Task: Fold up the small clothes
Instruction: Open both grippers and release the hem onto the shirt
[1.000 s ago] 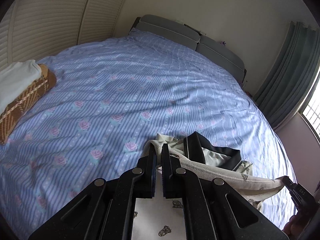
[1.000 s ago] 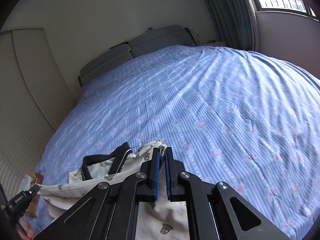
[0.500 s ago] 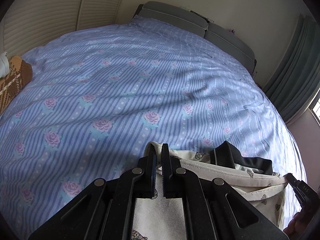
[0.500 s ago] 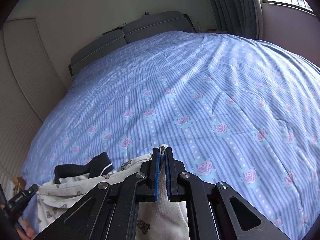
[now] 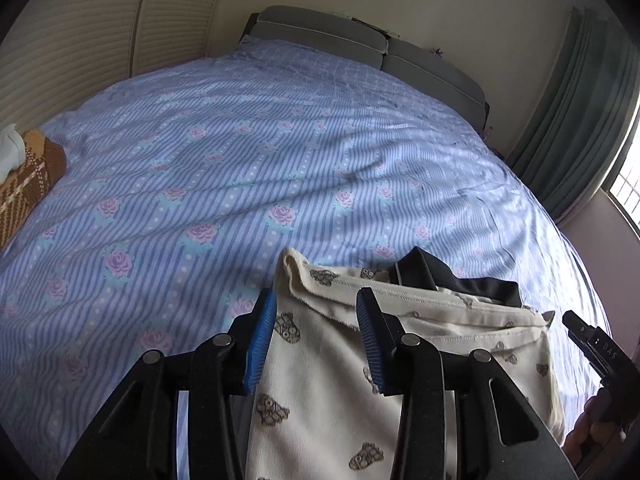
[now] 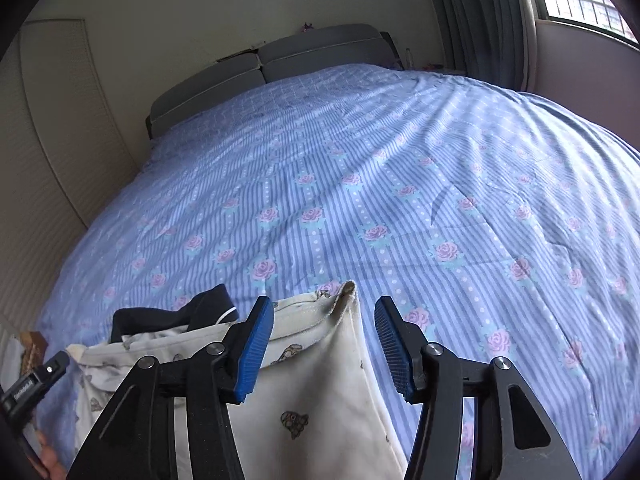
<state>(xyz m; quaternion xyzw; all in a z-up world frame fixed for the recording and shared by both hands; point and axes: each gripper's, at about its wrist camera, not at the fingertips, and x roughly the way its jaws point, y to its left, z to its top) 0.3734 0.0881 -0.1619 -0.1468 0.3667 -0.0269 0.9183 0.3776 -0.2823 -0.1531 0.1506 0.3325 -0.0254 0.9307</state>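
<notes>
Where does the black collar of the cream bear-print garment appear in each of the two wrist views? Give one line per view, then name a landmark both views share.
Left wrist view: the black collar sits right of centre, low, beyond the left gripper.
Right wrist view: the collar sits lower left, left of the right gripper.
Shared landmark: the grey headboard at the bed's far end.

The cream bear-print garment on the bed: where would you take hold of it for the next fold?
Grip the cream bear-print garment at its two far corners, one per gripper, coming from the near side. Those corners stand up off the blue bedsheet, directly ahead of the open left gripper and right gripper.
</notes>
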